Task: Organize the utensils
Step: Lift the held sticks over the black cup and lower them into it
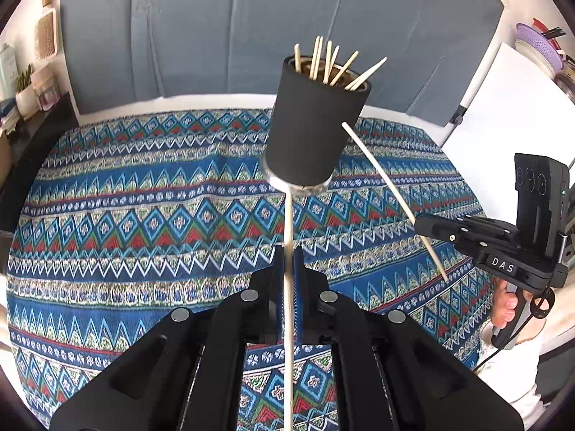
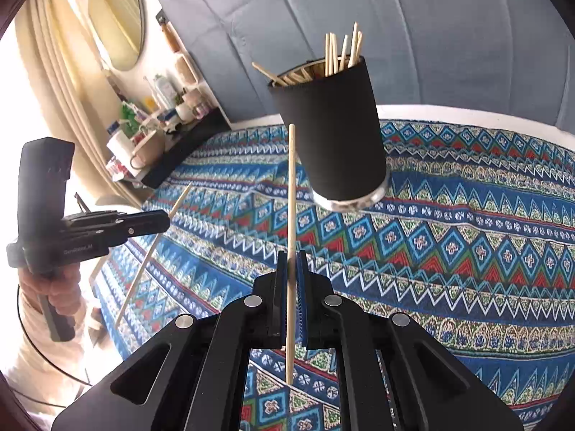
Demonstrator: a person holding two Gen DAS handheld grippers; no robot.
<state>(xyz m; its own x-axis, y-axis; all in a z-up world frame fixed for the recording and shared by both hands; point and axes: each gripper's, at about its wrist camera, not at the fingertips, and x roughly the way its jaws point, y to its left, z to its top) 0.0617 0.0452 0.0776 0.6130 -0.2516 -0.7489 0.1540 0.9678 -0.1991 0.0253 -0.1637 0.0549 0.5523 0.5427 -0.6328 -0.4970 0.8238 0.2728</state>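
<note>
Cup [image 1: 316, 125] holds chopsticks [image 1: 332, 63] | patterned cloth [image 1: 143, 197], grey backdrop [image 1: 215, 28] | your left gripper [image 1: 288, 262] and right gripper [image 2: 291, 269] each clench one chopstick.

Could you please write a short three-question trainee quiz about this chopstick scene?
1. True or false: the left tool is shut on a chopstick.
2. What does the black holder stand on? A) a bare wooden table B) the patterned cloth C) a tray
3. Fill in: the right tool grips one ____.

Key: 1 true. 2 B. 3 chopstick.
</note>
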